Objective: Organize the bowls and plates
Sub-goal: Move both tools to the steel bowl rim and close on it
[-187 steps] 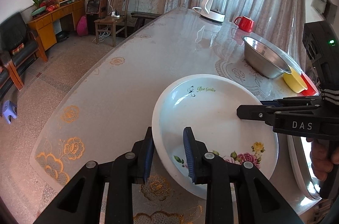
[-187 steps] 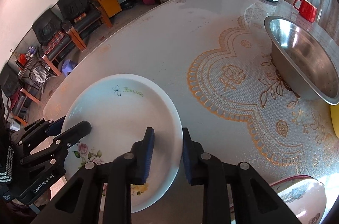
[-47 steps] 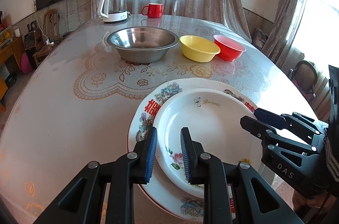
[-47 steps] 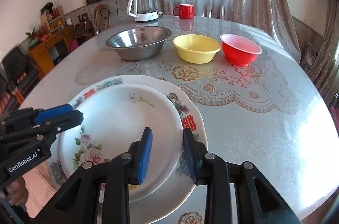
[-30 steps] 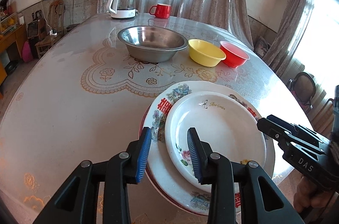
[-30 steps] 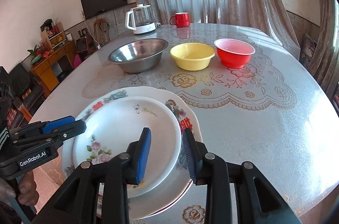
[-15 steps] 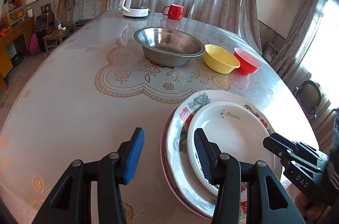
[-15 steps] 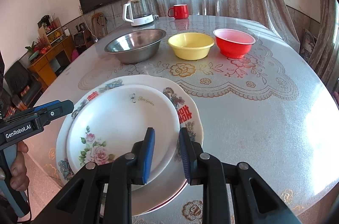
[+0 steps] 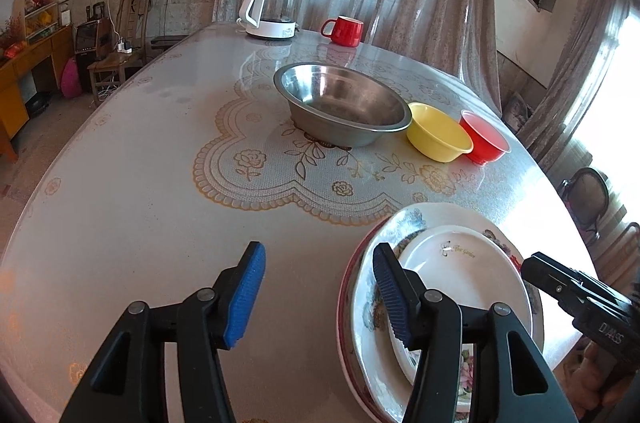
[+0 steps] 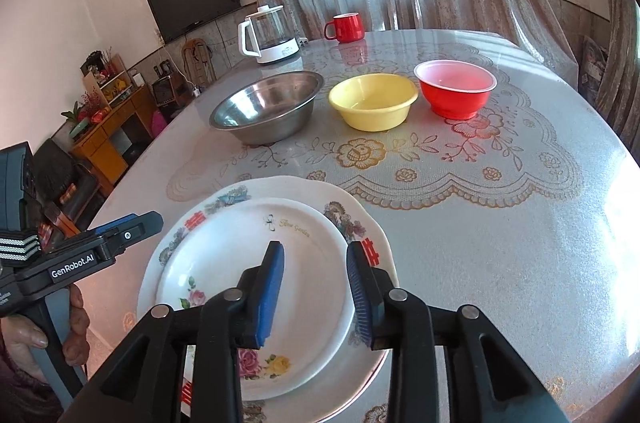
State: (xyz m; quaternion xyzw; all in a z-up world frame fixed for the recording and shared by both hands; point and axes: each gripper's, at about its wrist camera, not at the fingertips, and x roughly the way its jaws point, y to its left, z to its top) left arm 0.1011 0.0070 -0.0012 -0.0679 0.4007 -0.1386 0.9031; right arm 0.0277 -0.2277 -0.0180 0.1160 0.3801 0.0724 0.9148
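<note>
Item: plate stack, near table edge, 6 o'clock in the right wrist view, 4 o'clock in the left. White floral plate sits on a larger patterned plate; a red rim under both hints at a third.

Bowls: steel bowl, yellow bowl, red bowl, in a row at 12 o'clock, unnested, well apart from the stack.

Left gripper: jaws opening, moderately wide, nothing between the pads; bare table shows in the gap, and the right-hand pad lies over the stack's edge.

Right gripper: jaws opening, still narrow, straddling the white plate's near rim. Pads appear off the rim, so likely released.

Risks, as judged:
- Stack lies close to the table edge; a jaw catching a rim on withdrawal could drag or tip it off.
- White plate sits off-centre on the larger one; a nudge could slide it on the glaze.
- Bowls are light plastic beside heavy steel; nesting them in the wrong order would leave them wobbling.

Obscured:
- Near part of the stack hidden behind both grippers.
- Whether the right pads touch the rim cannot be told.
- Third plate seen only as a red edge.
- Kettle and mug at far edge, contents unreadable.
</note>
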